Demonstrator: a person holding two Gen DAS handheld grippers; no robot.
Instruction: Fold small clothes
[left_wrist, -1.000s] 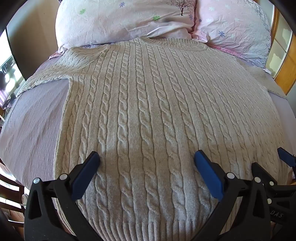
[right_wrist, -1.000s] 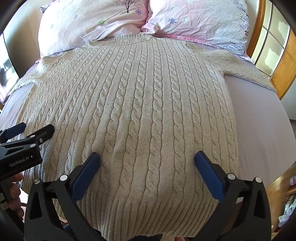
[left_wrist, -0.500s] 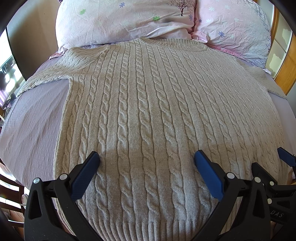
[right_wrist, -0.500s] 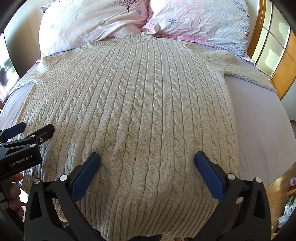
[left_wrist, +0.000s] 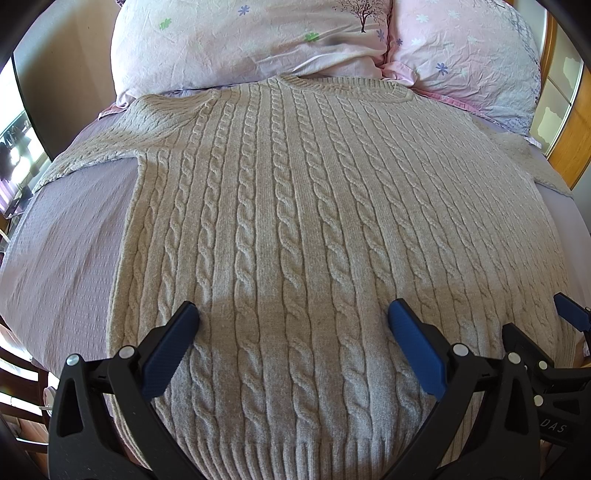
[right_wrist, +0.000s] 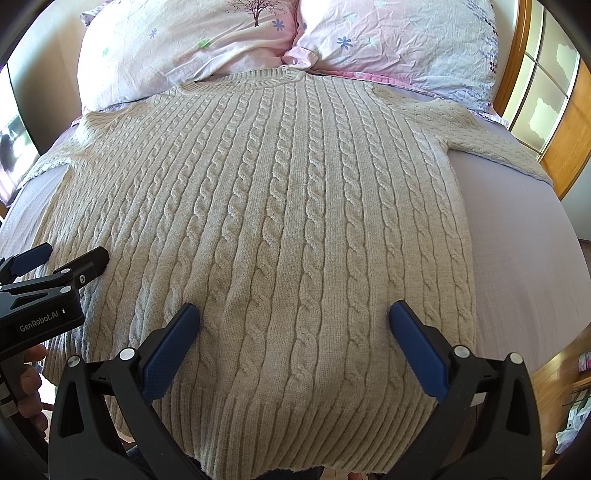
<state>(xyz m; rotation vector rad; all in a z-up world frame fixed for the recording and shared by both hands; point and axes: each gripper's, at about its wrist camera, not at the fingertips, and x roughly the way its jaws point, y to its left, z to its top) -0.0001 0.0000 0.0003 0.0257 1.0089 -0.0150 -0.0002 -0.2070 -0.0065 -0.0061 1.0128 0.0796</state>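
Sweater: a beige cable-knit sweater (left_wrist: 295, 229) lies flat, front up, spread across a bed; its ribbed hem is nearest the cameras and its round neckline reaches the pillows at the head of the bed.
Sleeves: the left sleeve (left_wrist: 99, 147) stretches out sideways over the sheet toward the bed's left edge; the right sleeve (right_wrist: 495, 136) runs out the opposite way toward the wooden window frame (right_wrist: 569, 122).
Left gripper: the left gripper (left_wrist: 293, 332) hovers above the lower left part of the sweater's body, its blue-padded fingers spread wide with nothing between them but knit below; whether the pads touch the fabric cannot be told.
Right gripper: the right gripper (right_wrist: 294, 332) is likewise released, fingers wide apart over the lower right part of the sweater, just above the ribbed hem (right_wrist: 295, 424).
Side by side: in the right wrist view the left gripper shows at the left edge, with the person's fingers (right_wrist: 31, 384) wrapped around its handle.
Bedding: a pale lilac sheet (left_wrist: 62, 251) covers the mattress on both sides of the sweater.
Pillows: two crumpled pink floral pillows (left_wrist: 251, 40) sit side by side behind the neckline, one printed with a small tree.
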